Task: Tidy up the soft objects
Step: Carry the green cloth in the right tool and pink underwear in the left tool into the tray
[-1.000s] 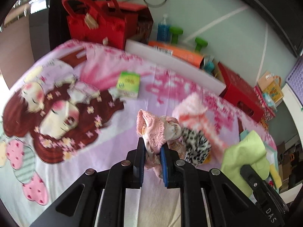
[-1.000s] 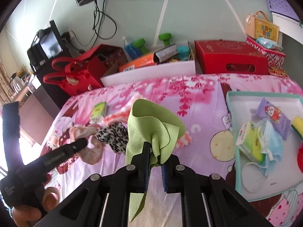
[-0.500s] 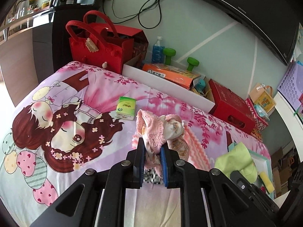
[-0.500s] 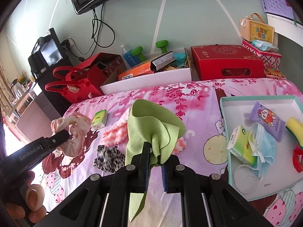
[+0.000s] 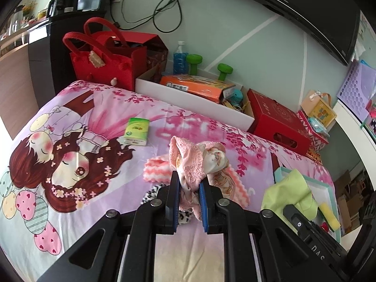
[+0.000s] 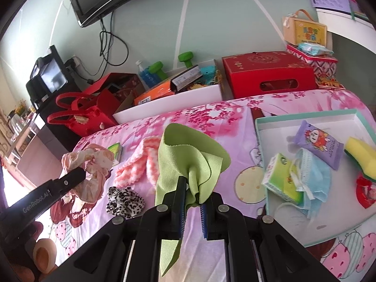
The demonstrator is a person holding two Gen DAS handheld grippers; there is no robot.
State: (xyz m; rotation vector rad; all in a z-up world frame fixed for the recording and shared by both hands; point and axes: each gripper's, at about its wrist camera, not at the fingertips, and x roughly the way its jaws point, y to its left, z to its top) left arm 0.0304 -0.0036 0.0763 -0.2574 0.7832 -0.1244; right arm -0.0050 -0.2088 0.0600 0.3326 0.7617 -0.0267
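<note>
Bedsheet [image 6: 211, 117]: 2 tissue pks, 1 mask [image 6: 312, 176].

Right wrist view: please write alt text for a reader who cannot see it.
The right gripper is shut on a green cloth above a pink cartoon bedsheet. A white tray lies to the right.

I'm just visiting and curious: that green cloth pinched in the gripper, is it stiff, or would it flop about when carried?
Probably floppy: the green cloth folds over the right gripper and a tail hangs below it. It looks thin, so likely light. Held only at a bunched fold, it might slip free if snagged.
</note>
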